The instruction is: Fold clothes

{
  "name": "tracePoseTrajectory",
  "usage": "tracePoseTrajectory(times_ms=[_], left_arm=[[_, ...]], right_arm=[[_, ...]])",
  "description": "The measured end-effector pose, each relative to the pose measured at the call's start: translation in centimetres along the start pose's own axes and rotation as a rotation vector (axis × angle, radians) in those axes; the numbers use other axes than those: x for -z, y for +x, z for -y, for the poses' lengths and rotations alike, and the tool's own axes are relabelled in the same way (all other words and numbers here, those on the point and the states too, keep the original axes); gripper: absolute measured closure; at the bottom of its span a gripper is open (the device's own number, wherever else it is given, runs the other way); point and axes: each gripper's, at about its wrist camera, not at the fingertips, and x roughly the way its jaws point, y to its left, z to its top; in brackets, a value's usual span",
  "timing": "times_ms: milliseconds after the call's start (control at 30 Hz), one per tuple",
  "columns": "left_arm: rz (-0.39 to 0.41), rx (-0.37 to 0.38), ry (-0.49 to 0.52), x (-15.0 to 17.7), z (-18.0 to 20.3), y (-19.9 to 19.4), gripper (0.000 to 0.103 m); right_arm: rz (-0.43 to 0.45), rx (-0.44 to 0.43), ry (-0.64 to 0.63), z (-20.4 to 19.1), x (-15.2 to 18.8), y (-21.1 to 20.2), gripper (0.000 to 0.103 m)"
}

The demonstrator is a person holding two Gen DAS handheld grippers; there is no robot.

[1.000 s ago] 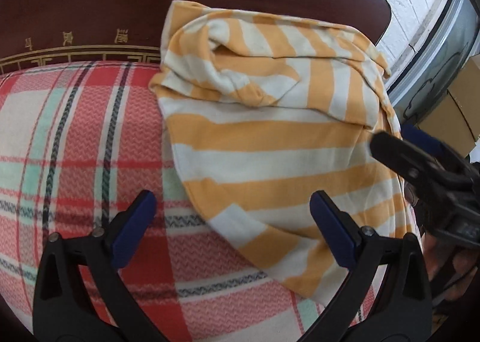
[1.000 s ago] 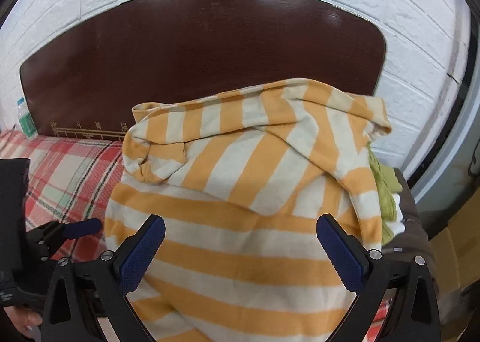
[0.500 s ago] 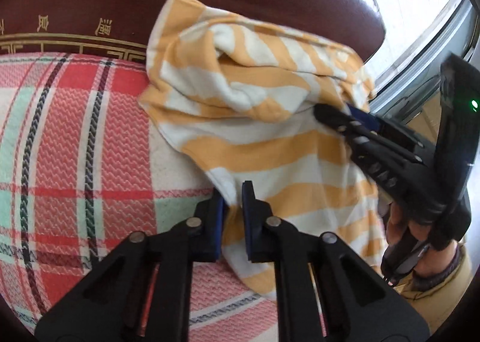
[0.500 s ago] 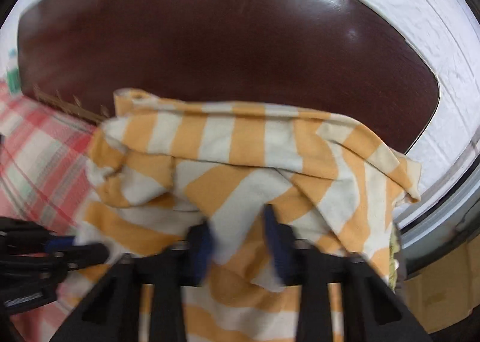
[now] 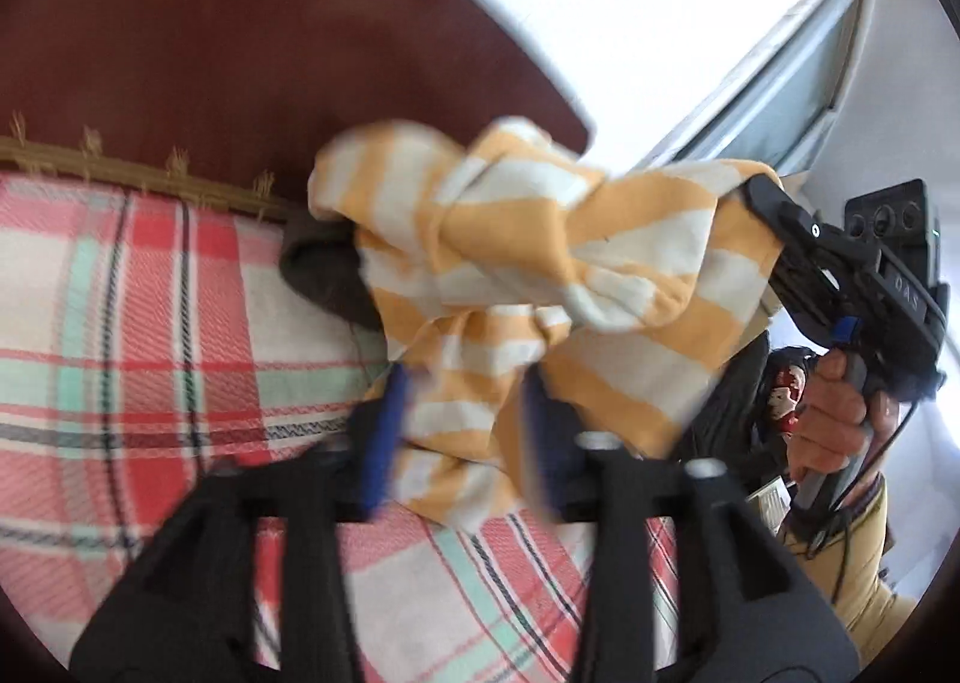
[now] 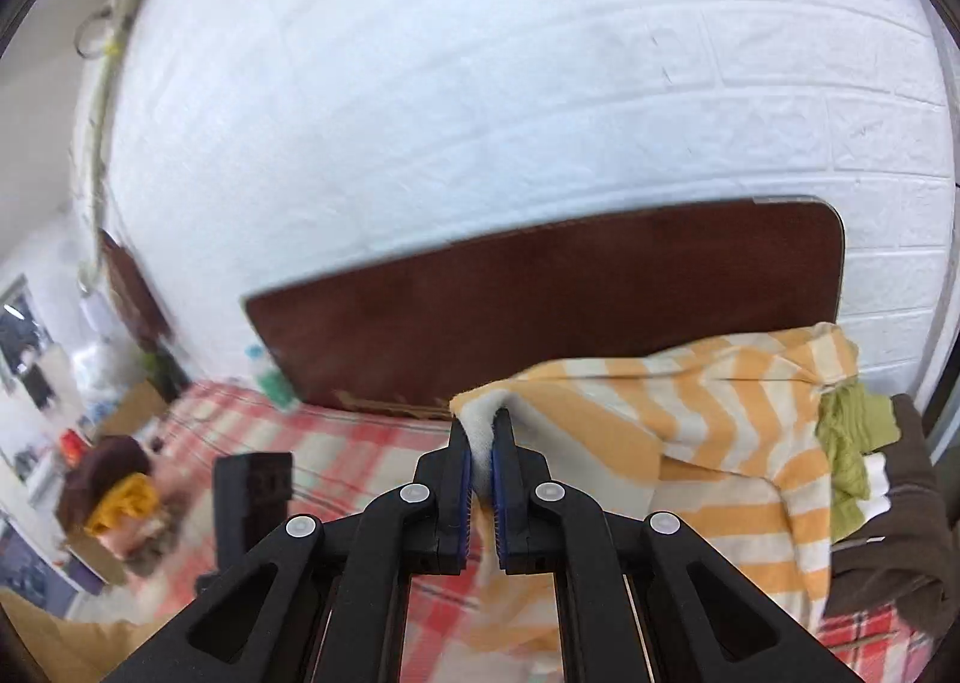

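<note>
While both grippers (image 5: 465, 431) (image 6: 480, 458) pinch it, the orange-striped shirt (image 5: 540, 263) hangs bunched.

Left gripper (image 5: 465, 431) motion-blurred; blue pads smeared, striped garment (image 5: 540, 287) bunched between them, grip contact not clear. Gold trim on headboard (image 5: 240, 53) at 9 o'clock blurred, pattern unreadable. Dark item (image 5: 318, 275) under garment mostly covered, kind unclear. Right gripper (image 5: 774, 215) tips buried in cloth at 3 o'clock. Right wrist view: clutter (image 6: 114, 497) at 8 o'clock blurred, unidentifiable; bottle (image 6: 267, 374) by headboard smeared; green cloth (image 6: 846, 461) and brown cloth (image 6: 906, 503) at 4 o'clock partly covered, cut by edge.
</note>
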Motion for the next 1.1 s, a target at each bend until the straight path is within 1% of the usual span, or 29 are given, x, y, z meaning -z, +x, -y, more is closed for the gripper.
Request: tracePoseTrajectory(times_ms=[33, 67, 167, 300, 400, 533, 633, 667, 700, 733, 767, 833, 867, 900, 933, 967, 1067, 1100], left_arm=[[0.022, 0.008, 0.026, 0.1, 0.8, -1.2, 0.033], [0.037, 0.004, 0.054, 0.4, 1.6, -2.2, 0.026], [0.078, -0.009, 0.139, 1.0, 3.9, -5.3, 0.022], [0.076, -0.006, 0.263, 1.3, 6.3, -8.8, 0.022], [0.078, 0.004, 0.33, 1.1, 7.6, -11.3, 0.022], [0.186, 0.004, 0.34, 1.0, 8.7, -18.1, 0.022], [0.267, 0.003, 0.347, 1.0, 9.5, -23.3, 0.022], [0.29, 0.013, 0.342, 1.1, 9.6, -25.1, 0.022], [0.301, 0.045, 0.319, 1.4, 8.9, -27.2, 0.022], [0.306, 0.047, 0.297, 1.8, 8.1, -28.7, 0.022], [0.302, 0.007, 0.266, 2.8, 6.8, -29.8, 0.022], [0.294, -0.073, 0.206, 4.8, 4.3, -32.1, 0.021], [0.289, -0.114, 0.175, 5.8, 3.1, -33.2, 0.021], [0.285, -0.154, 0.145, 6.8, 1.8, -34.3, 0.021], [0.28, -0.194, 0.114, 7.8, 0.6, -35.5, 0.021], [0.276, -0.234, 0.084, 8.8, -0.6, -36.6, 0.021], [0.261, -0.353, -0.009, 11.8, -4.4, -40.0, 0.02], [0.256, -0.393, -0.039, 12.8, -5.6, -41.1, 0.021]], right_arm=[[0.018, -0.028, 0.001, -0.9, -0.2, -0.9, 0.098], [0.032, -0.058, 0.003, -1.8, -0.4, -1.8, 0.098], [0.054, -0.145, -0.002, -5.2, -0.8, -3.7, 0.098], [0.062, -0.23, -0.053, -11.1, -1.0, -4.8, 0.098], [0.076, -0.331, -0.084, -15.9, -1.0, -6.0, 0.098], [0.076, -0.464, -0.146, -23.3, -0.9, -8.0, 0.098], [0.063, -0.585, -0.206, -29.3, -0.4, -8.6, 0.098], [0.055, -0.627, -0.222, -31.2, -0.3, -8.7, 0.098], [0.04, -0.666, -0.235, -33.1, 0.1, -8.6, 0.098], [0.014, -0.702, -0.243, -34.9, 0.6, -8.1, 0.097], [-0.022, -0.73, -0.253, -36.5, 1.3, -7.3, 0.096], [-0.12, -0.768, -0.278, -39.1, 3.3, -4.7, 0.092], [-0.17, -0.781, -0.294, -40.0, 4.4, -3.4, 0.084], [-0.215, -0.762, -0.312, -40.3, 5.7, -1.9, 0.068], [-0.249, -0.71, -0.325, -40.5, 7.1, -0.4, 0.059], [-0.278, -0.657, -0.326, -39.8, 8.3, 1.0, 0.05], [-0.344, -0.492, -0.286, -34.6, 10.4, 5.2, 0.049], [-0.359, -0.423, -0.27, -32.8, 11.0, 6.5, 0.045]])
